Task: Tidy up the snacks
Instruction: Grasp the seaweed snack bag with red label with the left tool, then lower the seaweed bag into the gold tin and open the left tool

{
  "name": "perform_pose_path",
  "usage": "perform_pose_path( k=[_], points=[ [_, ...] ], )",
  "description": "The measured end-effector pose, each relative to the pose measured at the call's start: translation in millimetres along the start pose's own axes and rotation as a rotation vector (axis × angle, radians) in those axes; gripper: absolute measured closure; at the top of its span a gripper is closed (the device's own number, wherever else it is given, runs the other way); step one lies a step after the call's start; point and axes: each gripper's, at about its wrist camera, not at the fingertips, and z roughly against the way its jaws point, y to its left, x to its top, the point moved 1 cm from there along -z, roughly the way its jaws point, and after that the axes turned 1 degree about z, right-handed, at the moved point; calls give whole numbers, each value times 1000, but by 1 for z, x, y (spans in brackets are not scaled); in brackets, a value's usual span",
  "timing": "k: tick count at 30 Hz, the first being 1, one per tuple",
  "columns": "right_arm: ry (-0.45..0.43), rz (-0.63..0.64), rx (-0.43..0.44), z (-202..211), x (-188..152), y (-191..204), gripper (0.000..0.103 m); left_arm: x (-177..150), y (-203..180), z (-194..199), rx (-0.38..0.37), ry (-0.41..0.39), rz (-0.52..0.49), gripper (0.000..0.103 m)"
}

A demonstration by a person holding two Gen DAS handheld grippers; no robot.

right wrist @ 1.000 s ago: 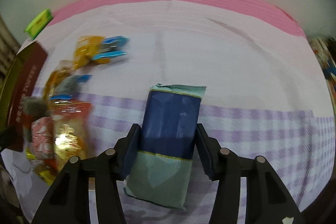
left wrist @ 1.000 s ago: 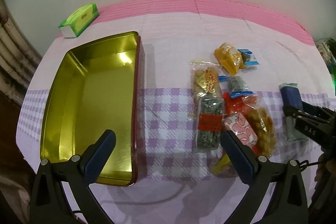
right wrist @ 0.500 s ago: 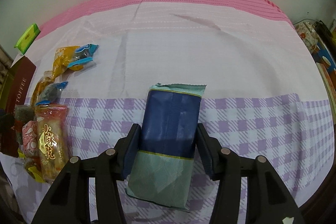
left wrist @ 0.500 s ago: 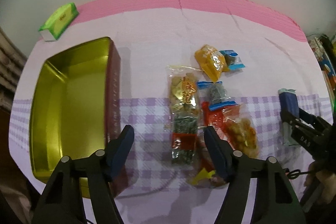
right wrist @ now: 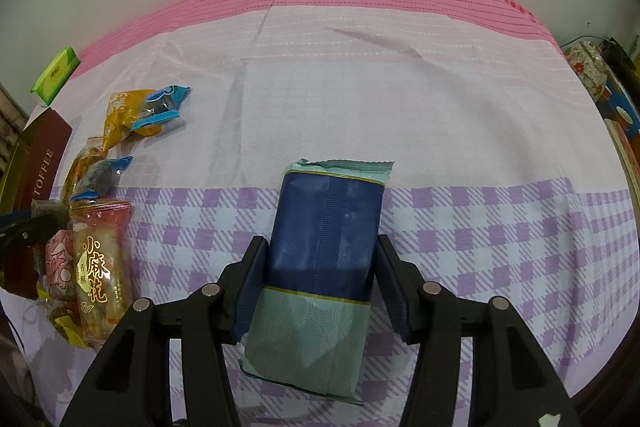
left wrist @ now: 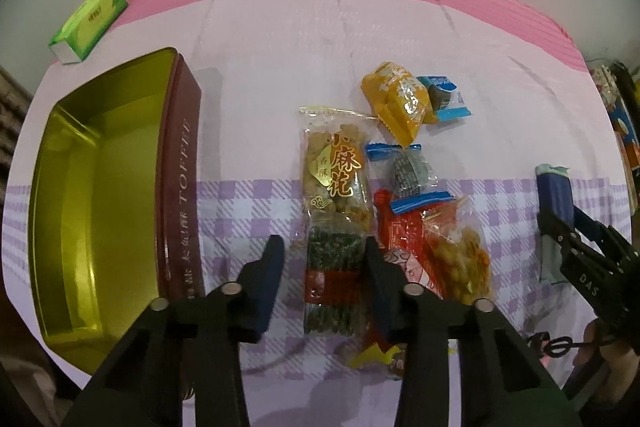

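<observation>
Closing in around a green seaweed-roll pack with a red band, the left gripper had its jaws narrowing on either side of it, one pad right against the pack's edge, the other not quite touching yet. Just beyond sat a clear fried-twist pack with gold "小麻花" lettering, then an orange packet and a small blue-ended candy. A red-and-clear bag of orange snacks lay right beside the pile. Off to the side stood the open tin, gold inside, dark red wall reading "TOFFEE". A green tissue pack sat further back on the pink and purple-check cloth. Over on the other side, the right gripper was clamped on a navy-and-teal packet, which lay on the cloth.
</observation>
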Motion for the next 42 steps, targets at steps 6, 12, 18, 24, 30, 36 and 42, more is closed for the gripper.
perform_pose_path(
  k=[6,12,18,24,30,36,42],
  points=[
    [0,3,-4,0,-1,-1,51,0,2,-2,-20,7,0,76],
    [-1,7,-11,-1,-1,1,51,0,9,11,-43,-17,5,76],
    [-1,17,-25,-2,0,4,50,2,22,39,-67,-65,23,76],
    [-2,18,-34,-3,0,5,50,11,55,71,-24,-133,57,76],
    [-2,20,-42,-4,1,5,50,18,107,76,87,-149,118,76],
    [1,19,-45,-6,2,6,50,17,155,58,191,-113,155,76],
    [0,14,-53,-6,2,5,50,17,179,38,220,-75,170,76]
  ],
)
